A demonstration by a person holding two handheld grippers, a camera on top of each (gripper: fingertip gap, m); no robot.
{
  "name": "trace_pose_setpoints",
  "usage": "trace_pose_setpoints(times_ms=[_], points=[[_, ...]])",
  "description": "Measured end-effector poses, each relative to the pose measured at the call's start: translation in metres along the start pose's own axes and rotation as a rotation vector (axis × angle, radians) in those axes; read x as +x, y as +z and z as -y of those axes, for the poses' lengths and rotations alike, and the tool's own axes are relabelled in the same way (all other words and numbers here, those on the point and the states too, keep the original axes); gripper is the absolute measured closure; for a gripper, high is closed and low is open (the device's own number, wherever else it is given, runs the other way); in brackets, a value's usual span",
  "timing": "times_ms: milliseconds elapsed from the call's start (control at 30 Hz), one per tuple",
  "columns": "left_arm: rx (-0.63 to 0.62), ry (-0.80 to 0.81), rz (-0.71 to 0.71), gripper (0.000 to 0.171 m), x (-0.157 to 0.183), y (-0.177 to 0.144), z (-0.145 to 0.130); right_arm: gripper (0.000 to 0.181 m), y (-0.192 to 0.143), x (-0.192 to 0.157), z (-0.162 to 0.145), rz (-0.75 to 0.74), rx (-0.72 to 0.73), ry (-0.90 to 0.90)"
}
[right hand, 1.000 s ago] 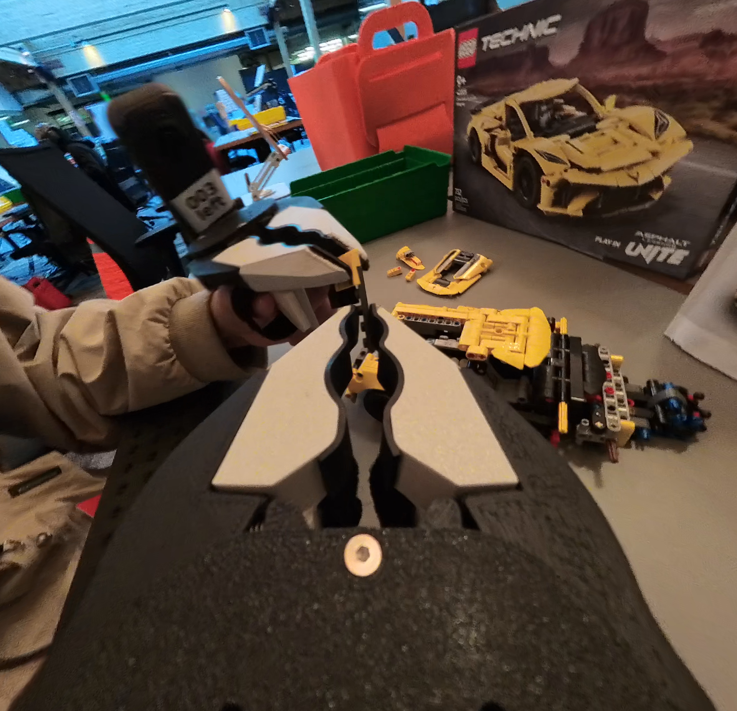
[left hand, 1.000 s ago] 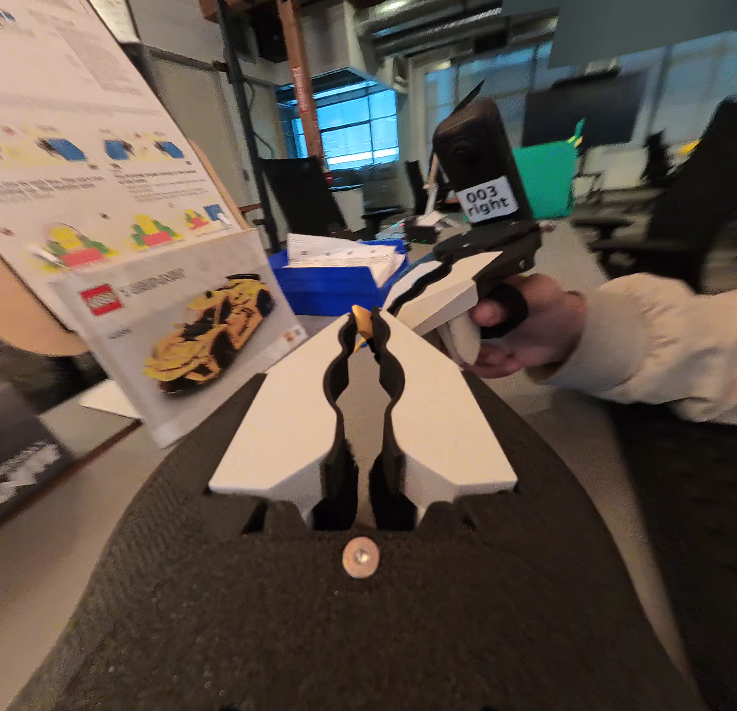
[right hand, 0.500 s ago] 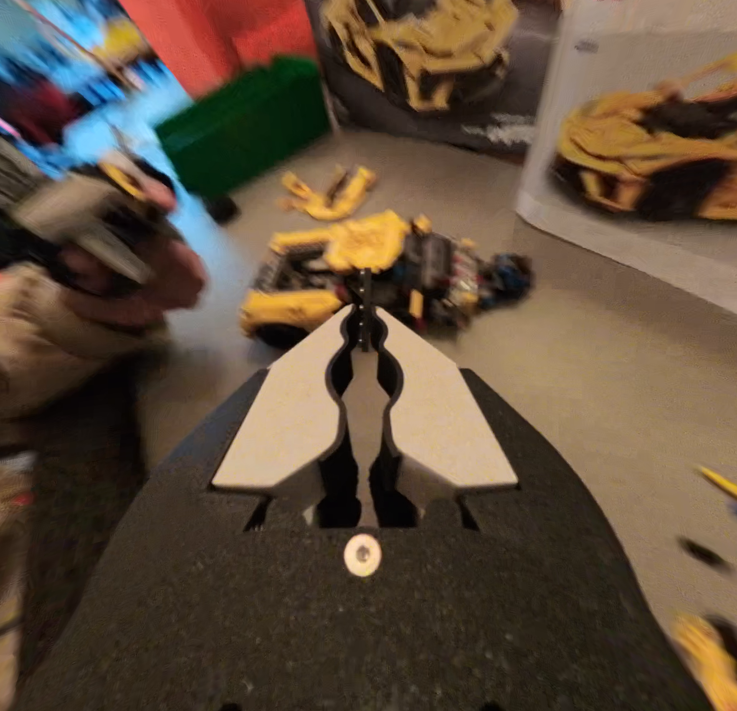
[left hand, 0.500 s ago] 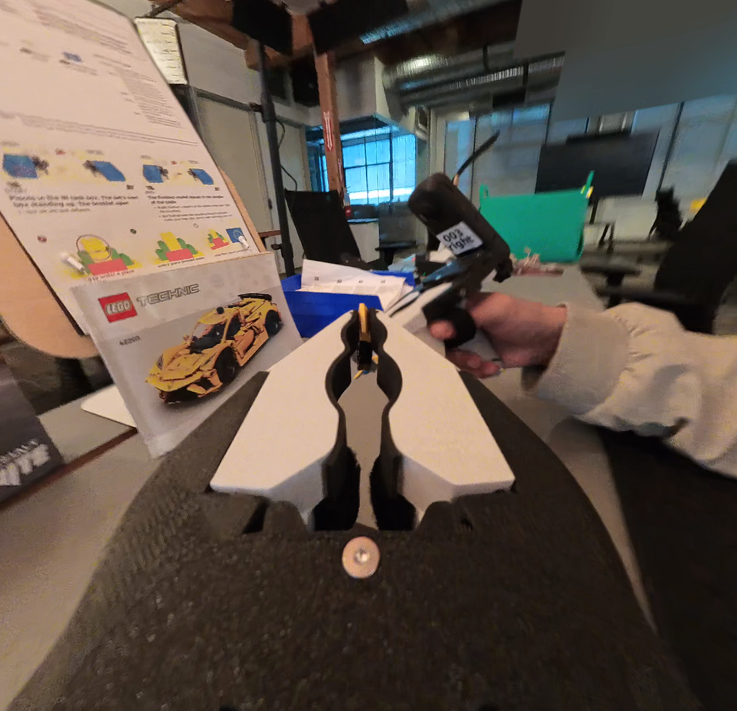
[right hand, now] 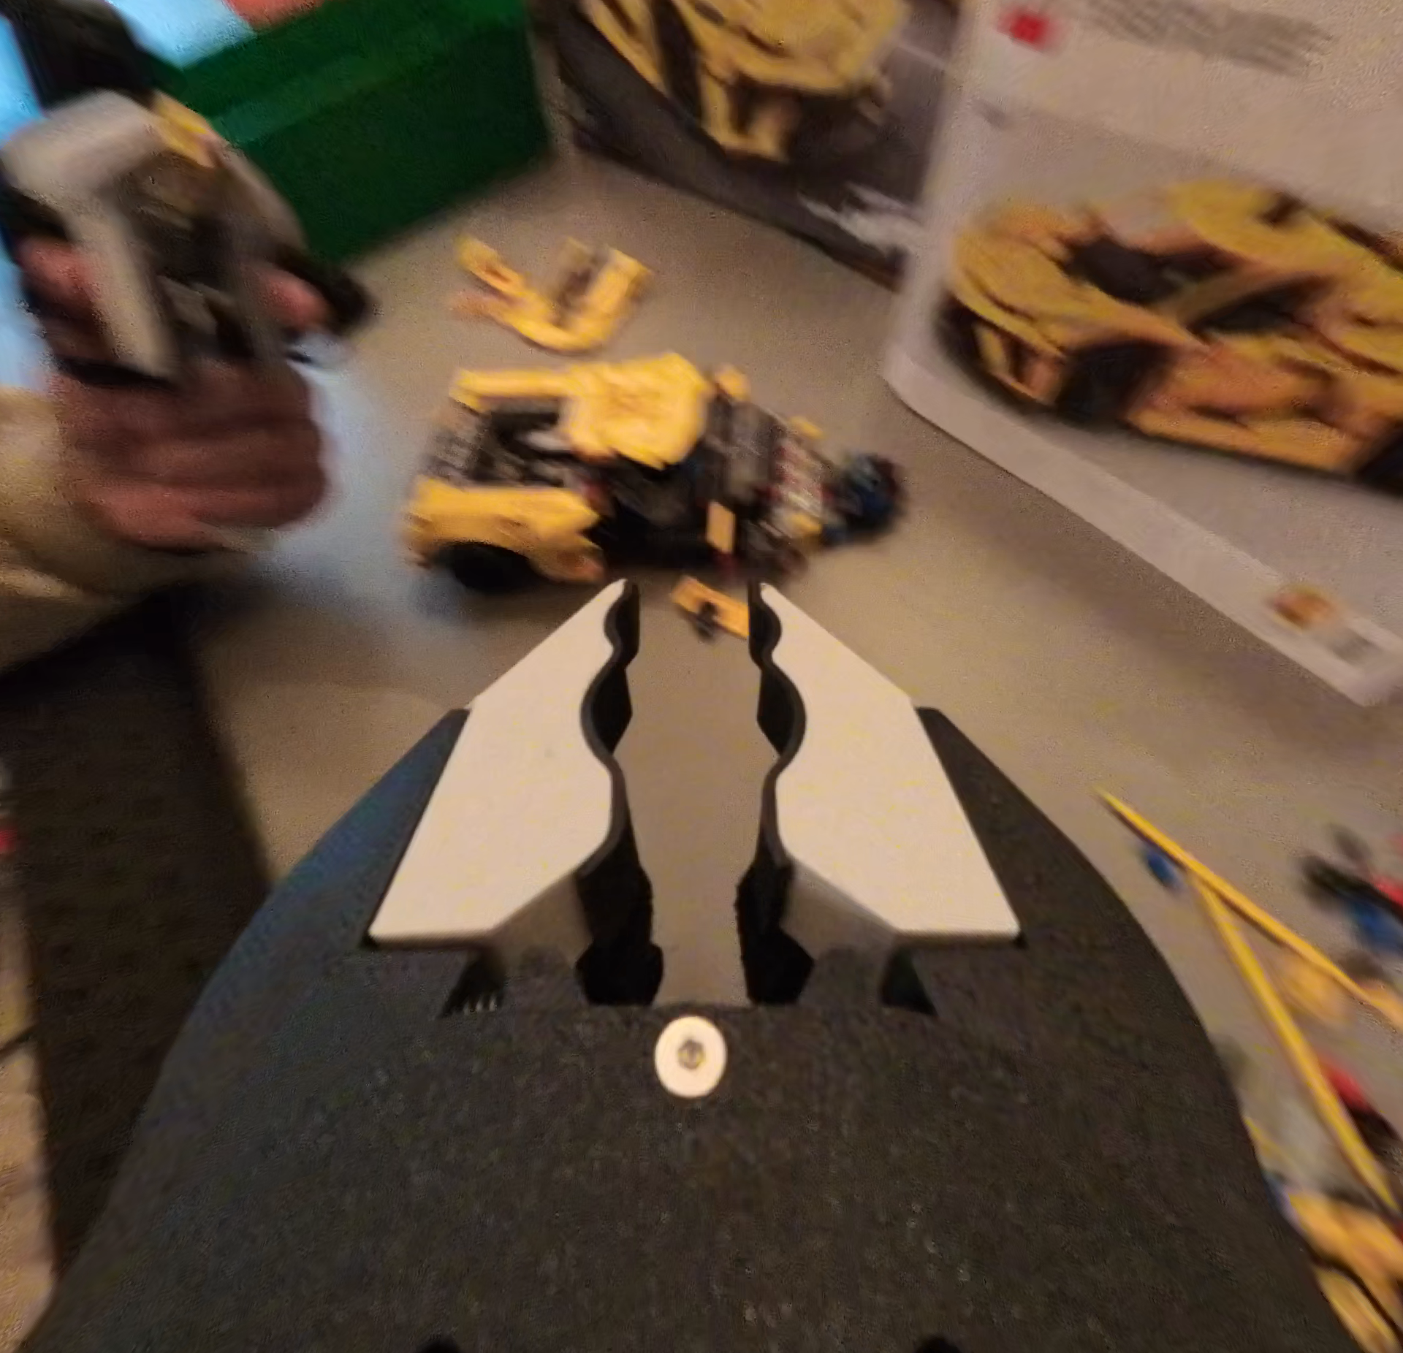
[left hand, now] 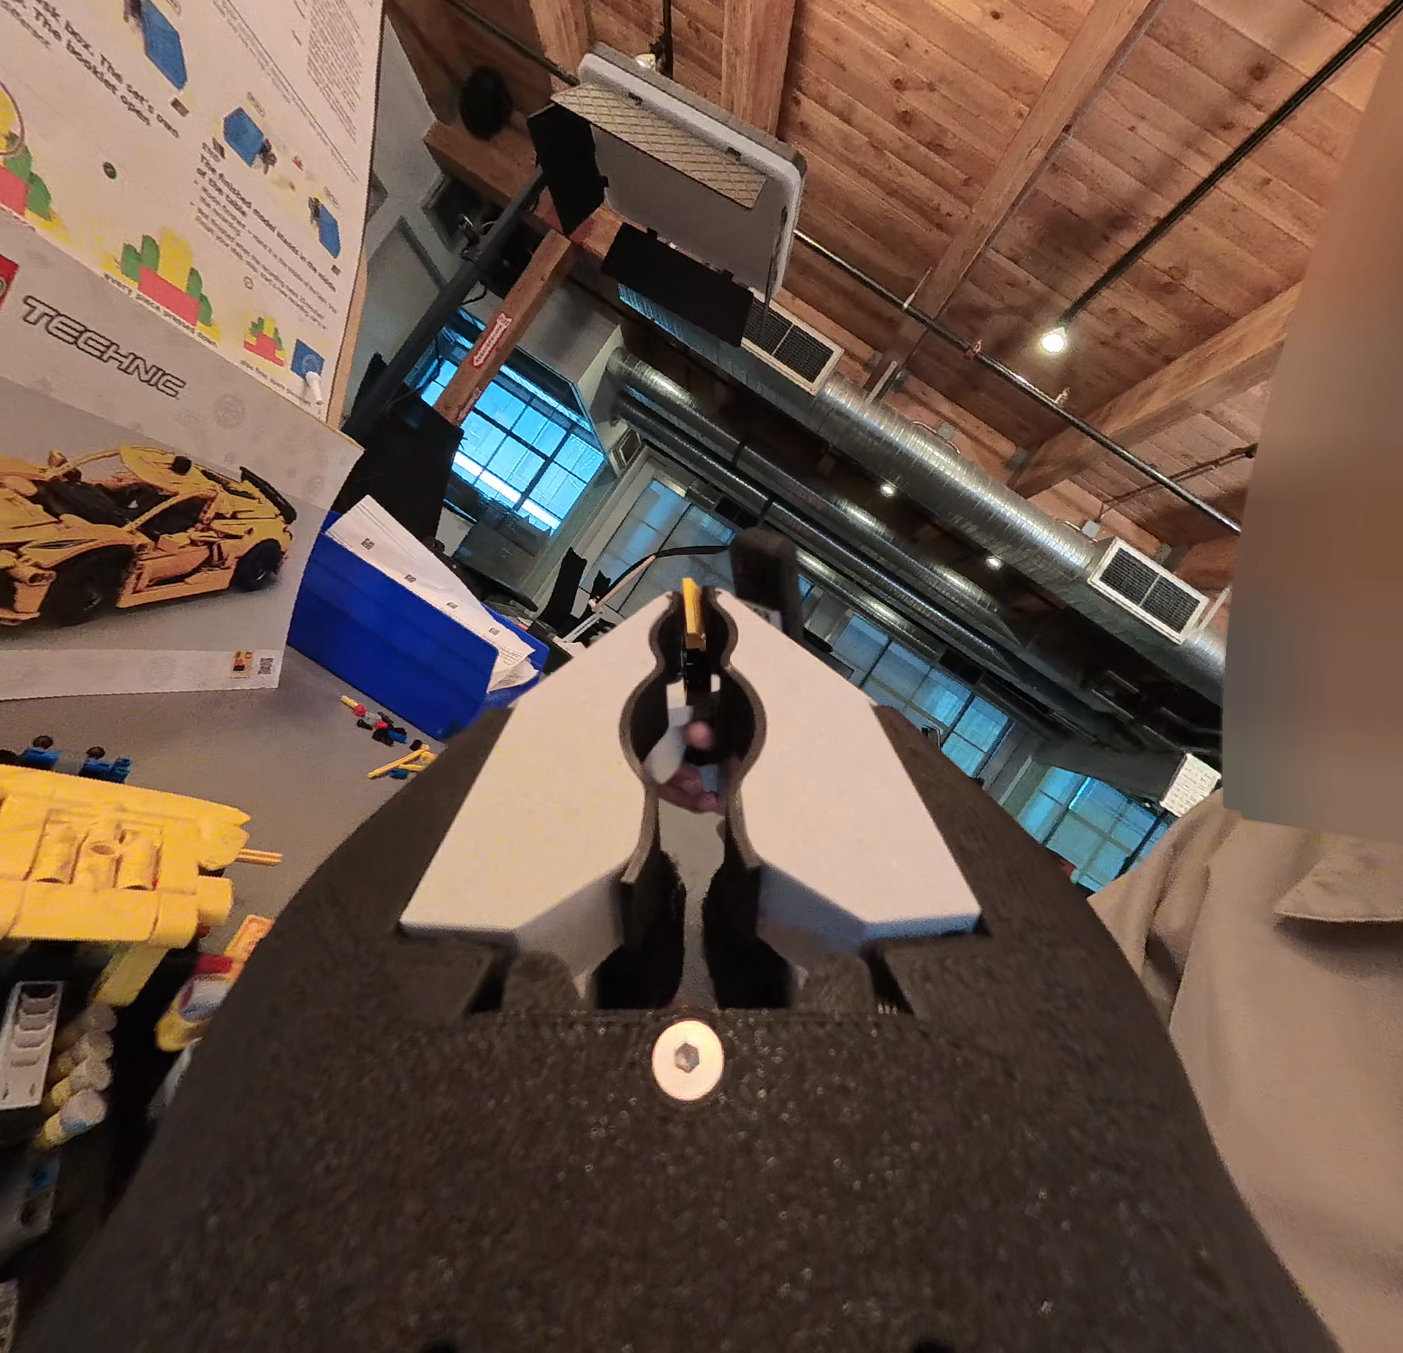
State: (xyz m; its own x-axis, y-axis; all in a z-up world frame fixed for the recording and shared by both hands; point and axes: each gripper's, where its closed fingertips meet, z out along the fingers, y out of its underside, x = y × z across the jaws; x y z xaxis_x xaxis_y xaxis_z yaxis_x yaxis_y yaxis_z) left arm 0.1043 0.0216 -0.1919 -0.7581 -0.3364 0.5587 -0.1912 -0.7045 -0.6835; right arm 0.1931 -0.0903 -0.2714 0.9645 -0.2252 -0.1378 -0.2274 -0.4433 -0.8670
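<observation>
My left claw (left hand: 692, 609) tilted up toward ceiling, clamped on small yellow-black piece (left hand: 692, 622). My right claw (right hand: 689, 604) spread wide, holding nothing, low over grey worktop (right hand: 987, 671); small yellow piece (right hand: 710, 604) lies just beyond tips, half-built yellow car (right hand: 607, 466) past it, view blurred.

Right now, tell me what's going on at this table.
A person holds a claw in each hand over a grey table strewn with toy building pieces. The left claw is shut on a small yellow piece and tilted up towards the ceiling. The right claw is open, pointing down at a loose yellow piece lying just in front of a half-built yellow toy car. That view is blurred.
</observation>
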Motion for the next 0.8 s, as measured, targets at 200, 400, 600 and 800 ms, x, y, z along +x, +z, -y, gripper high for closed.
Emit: trace_pose_setpoints(times_ms=[200,400,600,800], points=[[-0.017,-0.002,-0.062,0.168,0.012,0.004,-0.007,0.157,0.037,-0.137,0.075,0.689,0.336,0.275],[-0.02,-0.008,-0.098,0.168,0.019,0.005,-0.009,0.176,0.038,-0.141,0.07,0.697,0.343,0.276],[-0.04,-0.015,-0.133,0.168,0.025,0.006,-0.013,0.175,0.031,-0.146,0.071,0.811,0.37,0.351],[-0.033,-0.021,-0.172,0.168,0.031,0.006,-0.012,0.177,0.029,-0.149,0.074,0.903,0.385,0.448]])
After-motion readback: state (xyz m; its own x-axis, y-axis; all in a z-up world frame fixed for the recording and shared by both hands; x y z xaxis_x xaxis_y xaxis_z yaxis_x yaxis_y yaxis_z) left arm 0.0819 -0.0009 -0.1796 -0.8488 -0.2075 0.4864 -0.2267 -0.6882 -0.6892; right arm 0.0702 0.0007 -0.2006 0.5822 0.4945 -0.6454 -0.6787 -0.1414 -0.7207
